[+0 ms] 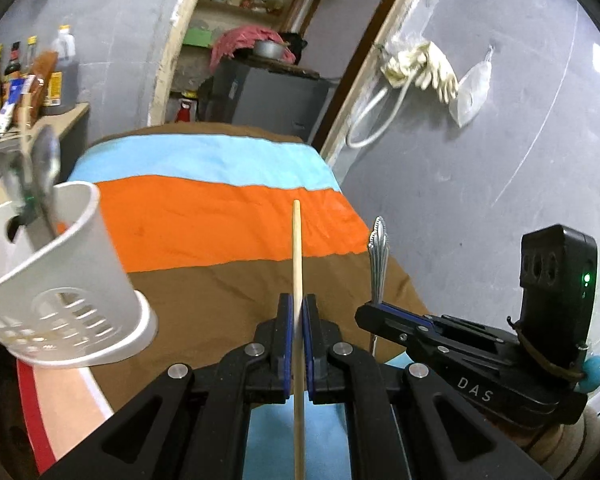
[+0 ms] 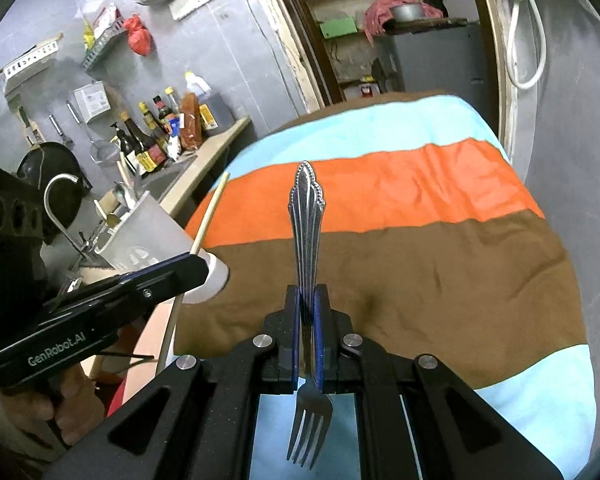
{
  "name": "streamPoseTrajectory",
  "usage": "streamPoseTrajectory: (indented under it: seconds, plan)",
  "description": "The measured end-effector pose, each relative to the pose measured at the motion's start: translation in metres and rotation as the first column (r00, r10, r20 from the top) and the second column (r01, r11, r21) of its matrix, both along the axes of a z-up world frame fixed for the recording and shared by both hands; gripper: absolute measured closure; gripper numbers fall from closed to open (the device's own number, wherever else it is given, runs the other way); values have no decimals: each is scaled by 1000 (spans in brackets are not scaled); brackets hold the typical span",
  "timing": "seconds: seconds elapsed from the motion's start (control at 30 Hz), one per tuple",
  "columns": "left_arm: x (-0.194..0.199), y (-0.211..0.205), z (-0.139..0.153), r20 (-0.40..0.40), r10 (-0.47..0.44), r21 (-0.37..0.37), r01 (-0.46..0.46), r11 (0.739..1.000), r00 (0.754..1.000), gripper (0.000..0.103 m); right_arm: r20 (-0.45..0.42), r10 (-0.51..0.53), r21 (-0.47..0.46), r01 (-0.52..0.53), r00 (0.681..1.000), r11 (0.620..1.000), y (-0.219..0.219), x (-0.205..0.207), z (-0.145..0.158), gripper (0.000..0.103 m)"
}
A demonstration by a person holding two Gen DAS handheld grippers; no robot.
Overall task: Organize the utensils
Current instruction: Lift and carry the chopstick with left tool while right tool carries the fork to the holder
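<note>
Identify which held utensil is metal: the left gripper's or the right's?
The fork in the right gripper; the left gripper clamps a plain wooden chopstick.

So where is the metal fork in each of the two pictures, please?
Left wrist view: the fork is at right of centre, handle up, gripped by the right claw.
Right wrist view: the fork stands in the middle, tines toward the camera.
Shared landmark: the orange stripe of the cloth.
</note>
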State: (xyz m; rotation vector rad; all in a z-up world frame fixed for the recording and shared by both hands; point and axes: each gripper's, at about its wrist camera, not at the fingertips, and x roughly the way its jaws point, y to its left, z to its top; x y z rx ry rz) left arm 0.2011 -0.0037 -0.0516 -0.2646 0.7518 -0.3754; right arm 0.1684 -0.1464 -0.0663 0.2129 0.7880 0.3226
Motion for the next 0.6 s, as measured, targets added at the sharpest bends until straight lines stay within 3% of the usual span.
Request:
streamPoseTrajectory:
  seconds: [0.37,0.6]
  plan:
    - [-21,56,29,114,152,-94,-142,985,982,98,136,14,15,-16,991,1000,22,-16,37,98]
    - [-22,105,57,208,276,-137,-251,958,939,98,270,55,33,-67,961,997,51,-5,83,98]
